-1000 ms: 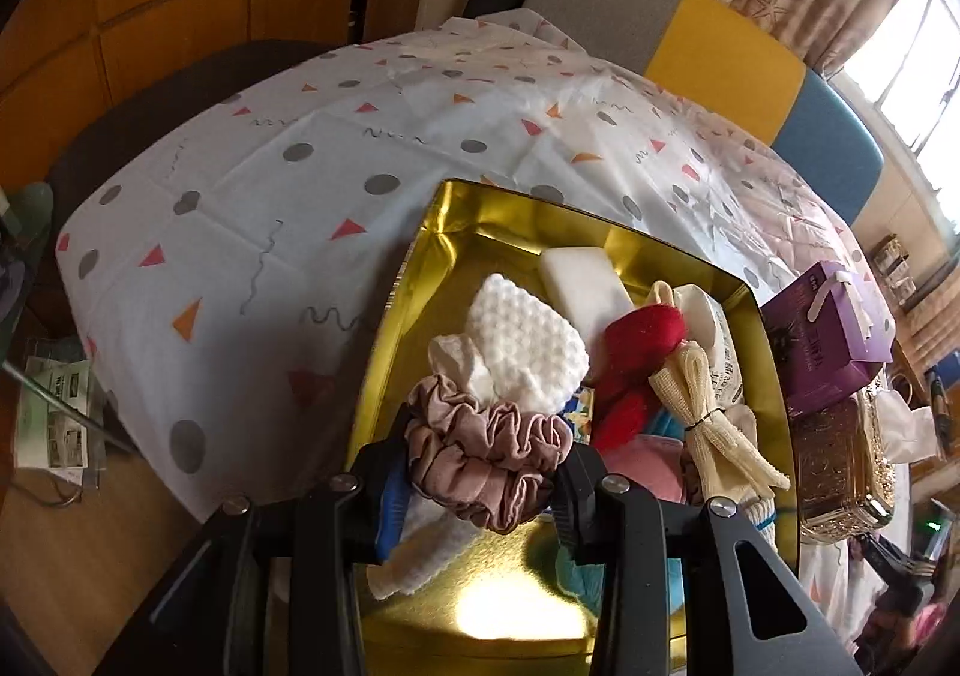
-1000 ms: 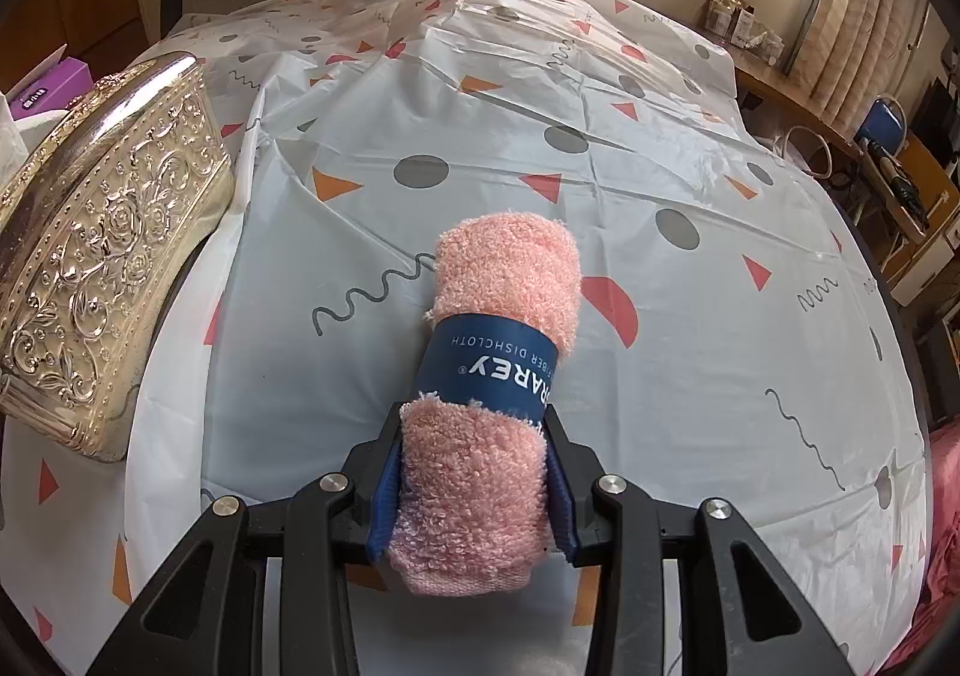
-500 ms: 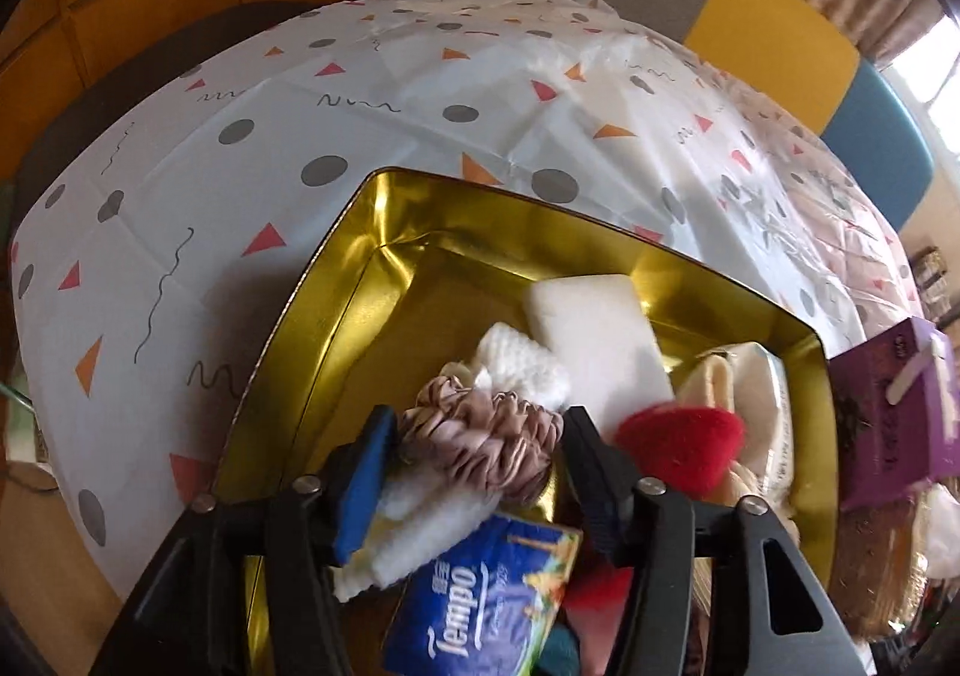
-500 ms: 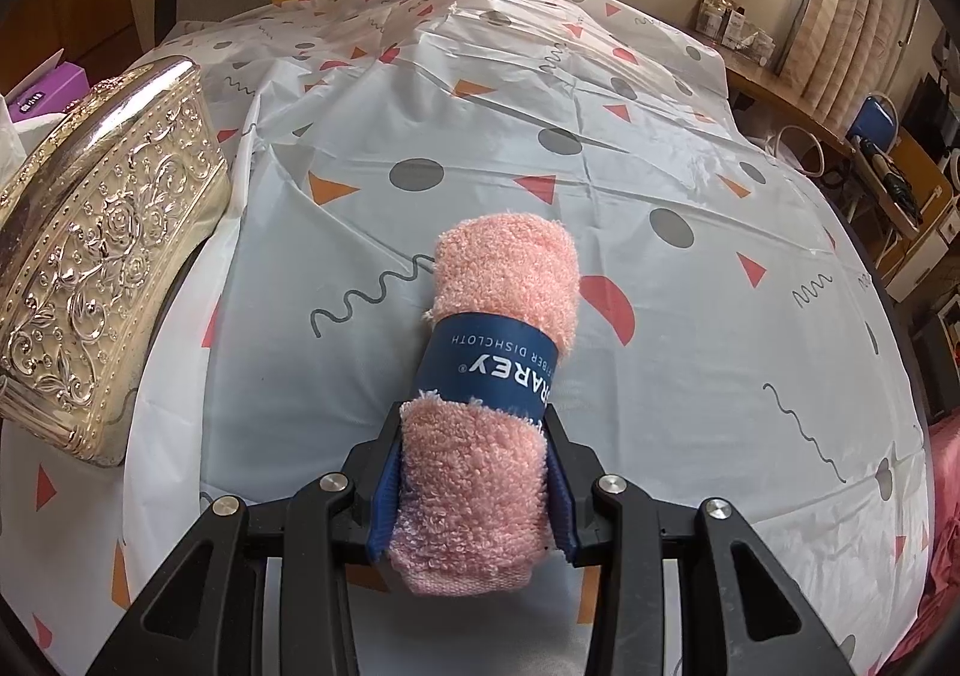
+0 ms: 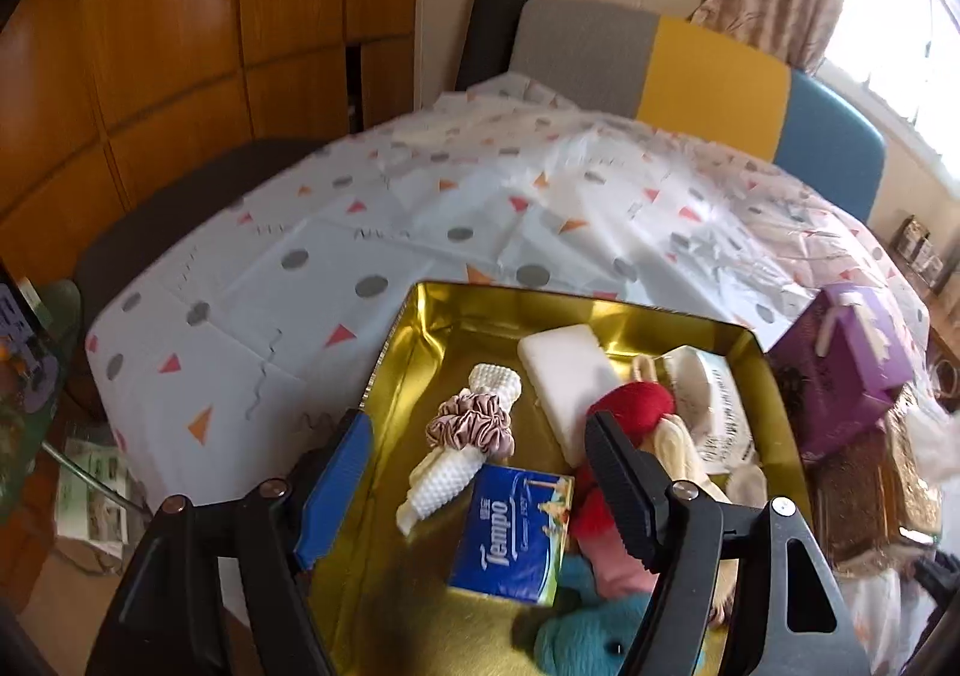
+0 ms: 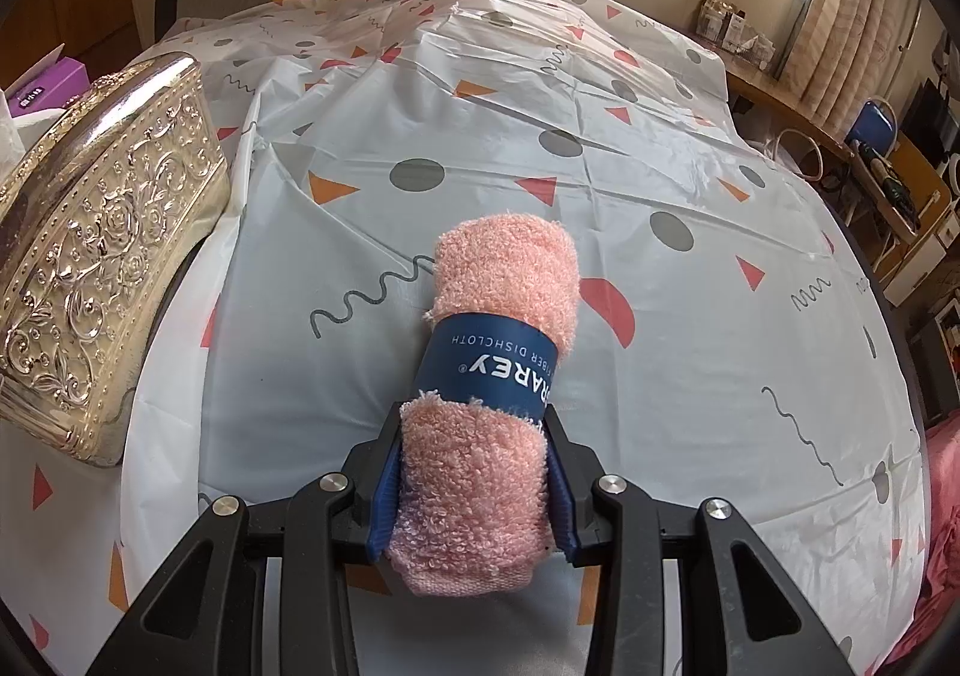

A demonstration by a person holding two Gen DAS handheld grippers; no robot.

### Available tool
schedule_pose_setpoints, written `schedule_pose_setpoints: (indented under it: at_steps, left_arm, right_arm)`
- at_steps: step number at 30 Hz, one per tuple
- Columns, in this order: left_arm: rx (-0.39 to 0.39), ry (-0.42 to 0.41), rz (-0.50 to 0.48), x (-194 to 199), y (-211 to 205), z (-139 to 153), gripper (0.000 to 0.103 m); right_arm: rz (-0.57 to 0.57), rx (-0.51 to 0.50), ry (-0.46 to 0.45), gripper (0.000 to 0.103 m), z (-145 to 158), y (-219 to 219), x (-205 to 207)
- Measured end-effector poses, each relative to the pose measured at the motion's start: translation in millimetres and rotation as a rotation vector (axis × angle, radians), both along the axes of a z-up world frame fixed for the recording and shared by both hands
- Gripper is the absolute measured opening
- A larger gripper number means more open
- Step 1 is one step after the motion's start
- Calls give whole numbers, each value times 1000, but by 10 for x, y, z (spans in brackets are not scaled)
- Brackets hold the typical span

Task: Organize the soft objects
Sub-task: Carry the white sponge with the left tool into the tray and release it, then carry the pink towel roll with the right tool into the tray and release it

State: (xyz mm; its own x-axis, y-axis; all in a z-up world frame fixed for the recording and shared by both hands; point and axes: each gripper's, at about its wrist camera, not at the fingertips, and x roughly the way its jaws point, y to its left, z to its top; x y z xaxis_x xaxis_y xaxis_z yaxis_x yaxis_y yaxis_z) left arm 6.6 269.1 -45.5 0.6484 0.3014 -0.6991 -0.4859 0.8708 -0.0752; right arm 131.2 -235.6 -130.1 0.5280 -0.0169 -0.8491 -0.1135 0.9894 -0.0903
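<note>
Left wrist view: the left gripper [image 5: 480, 439] hangs over the shiny gold metal tray [image 5: 606, 313]; its jaws have just been opening and stand apart, gripping nothing. The dusty-pink fabric scrunchie [image 5: 471, 424] lies in the tray on a white knobbly cloth [image 5: 450, 472], near a blue tissue pack [image 5: 513, 532] reading "Tempo", a white foam block [image 5: 567, 376] and a red plush piece [image 5: 630, 406]. Most soft items seem stowed.

Right wrist view: the right gripper [image 6: 474, 472] is clamped on a rolled salmon-pink terry dishcloth [image 6: 492, 376] over the patterned tablecloth [image 6: 690, 166]. Its navy band [image 6: 492, 364] reads "…AREY" and "…BER DISHCLOTH". This roll is not yet in the tray.
</note>
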Motion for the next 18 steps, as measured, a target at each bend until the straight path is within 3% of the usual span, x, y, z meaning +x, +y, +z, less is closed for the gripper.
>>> schedule_pose_setpoints:
  at_steps: [18]
  left_arm:
    - [68,-22,-78,-396,-482,82,76]
  right_arm:
    - [-38,2,8,39,-6,11,18]
